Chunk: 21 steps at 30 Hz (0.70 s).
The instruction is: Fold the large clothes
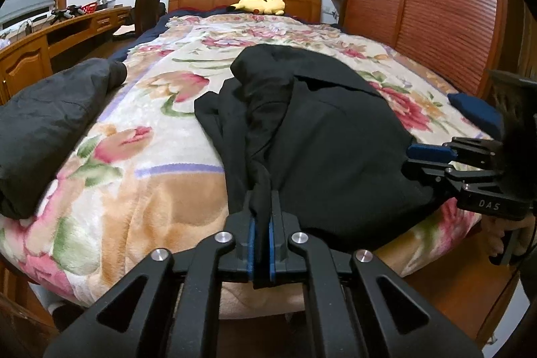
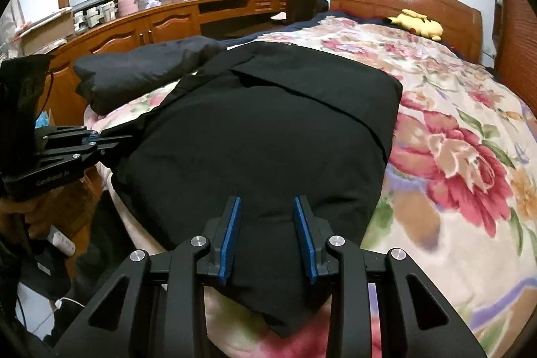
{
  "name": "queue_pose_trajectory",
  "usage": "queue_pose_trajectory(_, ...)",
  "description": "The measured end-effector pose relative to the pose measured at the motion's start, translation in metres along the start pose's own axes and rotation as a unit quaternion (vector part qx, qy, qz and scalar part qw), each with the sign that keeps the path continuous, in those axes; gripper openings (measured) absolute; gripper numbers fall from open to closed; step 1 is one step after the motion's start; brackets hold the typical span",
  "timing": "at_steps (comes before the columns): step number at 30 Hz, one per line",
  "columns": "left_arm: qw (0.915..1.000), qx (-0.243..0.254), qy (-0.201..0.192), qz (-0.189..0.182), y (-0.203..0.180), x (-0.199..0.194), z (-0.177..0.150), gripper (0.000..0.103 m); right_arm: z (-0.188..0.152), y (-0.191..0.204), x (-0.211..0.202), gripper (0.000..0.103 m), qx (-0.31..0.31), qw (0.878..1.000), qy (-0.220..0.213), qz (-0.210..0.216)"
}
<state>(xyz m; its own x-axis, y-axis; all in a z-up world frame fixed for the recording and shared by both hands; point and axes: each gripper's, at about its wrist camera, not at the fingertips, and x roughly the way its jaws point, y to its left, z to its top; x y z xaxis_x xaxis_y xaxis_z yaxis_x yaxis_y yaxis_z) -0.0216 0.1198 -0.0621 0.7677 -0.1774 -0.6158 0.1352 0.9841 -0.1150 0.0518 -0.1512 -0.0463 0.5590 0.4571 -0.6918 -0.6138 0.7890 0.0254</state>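
Evidently mid-fold, the left hand-held gripper (image 1: 261,217) pinches a bunched edge of the black garment (image 2: 261,130) lying on the bed (image 2: 470,156), anchoring it while the right hand-held gripper (image 2: 267,223) hovers agape, empty, above it.

Both wrist cams sit low at the bed's (image 1: 141,176) foot, close up, facing the headboard (image 2: 402,0) at 12 o'clock; both catch the black garment (image 1: 329,136).
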Motion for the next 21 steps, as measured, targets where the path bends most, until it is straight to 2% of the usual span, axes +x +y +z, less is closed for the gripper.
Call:
queue_pose_trajectory(3,0.9999,-0.009,0.002,0.008,0.002,-0.006,0.002,0.014,0.006,-0.004,-0.005,0.034,0.007,1.000,0.003,0.007)
queue_pose_trajectory(6,0.9998,-0.009,-0.011,0.011,0.006,-0.022,0.000,0.031,0.012,-0.009,-0.014,0.034,0.010,1.000,0.001,0.008)
queue_pose_trajectory(7,0.9998,-0.009,-0.016,0.011,0.007,-0.026,0.000,0.041,0.013,-0.010,-0.018,0.034,0.012,1.000,-0.002,0.006)
queue_pose_trajectory(10,0.9996,-0.010,-0.027,0.007,0.014,-0.038,-0.003,0.052,0.015,-0.015,-0.028,0.034,0.014,1.000,-0.010,-0.004)
queue_pose_trajectory(12,0.9995,-0.010,-0.028,0.003,0.018,-0.043,-0.005,0.067,0.017,-0.018,-0.036,0.039,0.012,1.000,-0.015,-0.011)
queue_pose_trajectory(13,0.9995,-0.011,-0.030,0.003,0.019,-0.045,-0.006,0.079,0.017,-0.020,-0.040,0.041,0.011,1.000,-0.018,-0.014)
queue_pose_trajectory(14,0.9994,-0.012,-0.033,0.004,0.021,-0.047,-0.007,0.082,0.018,-0.021,-0.043,0.042,0.010,1.000,-0.020,-0.018)
queue_pose_trajectory(19,0.9992,-0.017,-0.034,0.009,0.025,-0.048,-0.009,0.082,0.020,-0.026,-0.057,0.064,0.015,0.999,-0.035,-0.025)
queue_pose_trajectory(21,0.9993,-0.018,-0.031,0.009,0.026,-0.046,-0.010,0.082,0.021,-0.028,-0.059,0.066,0.020,0.999,-0.038,-0.024)
